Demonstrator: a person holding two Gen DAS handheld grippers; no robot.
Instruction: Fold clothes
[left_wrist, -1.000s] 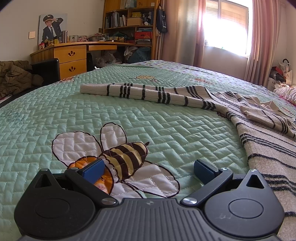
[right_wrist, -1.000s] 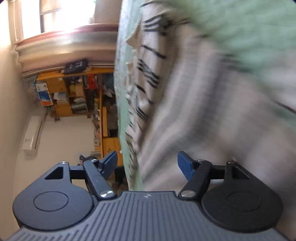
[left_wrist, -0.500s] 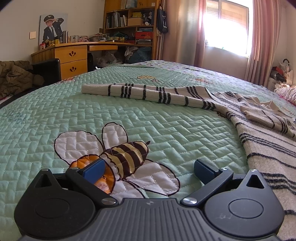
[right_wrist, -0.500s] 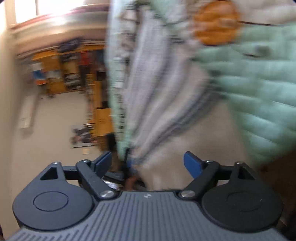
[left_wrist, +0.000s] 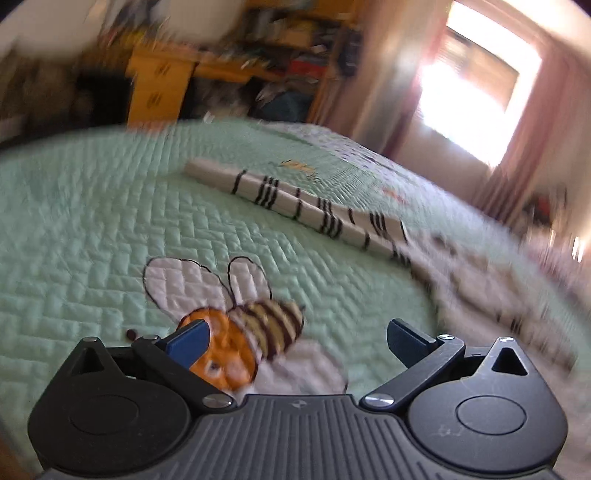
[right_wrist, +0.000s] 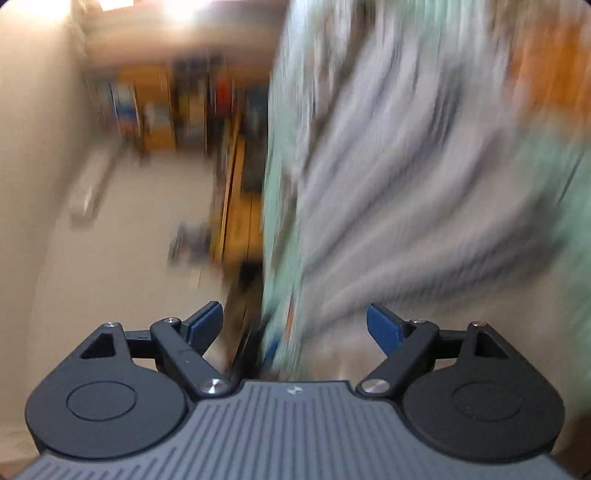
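Observation:
A cream sweater with black stripes lies spread on the green quilted bed. Its long sleeve (left_wrist: 303, 206) stretches across the middle of the left wrist view, and its body (left_wrist: 491, 291) is blurred at the right. My left gripper (left_wrist: 295, 341) is open above the bee picture (left_wrist: 243, 332), with nothing between its blue pads. The right wrist view is rolled on its side and badly blurred. There the striped sweater (right_wrist: 399, 192) fills the right half. My right gripper (right_wrist: 295, 325) is open and holds nothing.
A wooden desk (left_wrist: 162, 92) and cluttered bookshelves stand beyond the bed's far edge. A bright window (left_wrist: 476, 92) with pink curtains is at the right. Green quilt (left_wrist: 74, 229) lies bare to the left of the sleeve.
The left gripper has risen and rolled, so the room now tilts and blurs. The right gripper has opened wider and kept swinging across the sweater.

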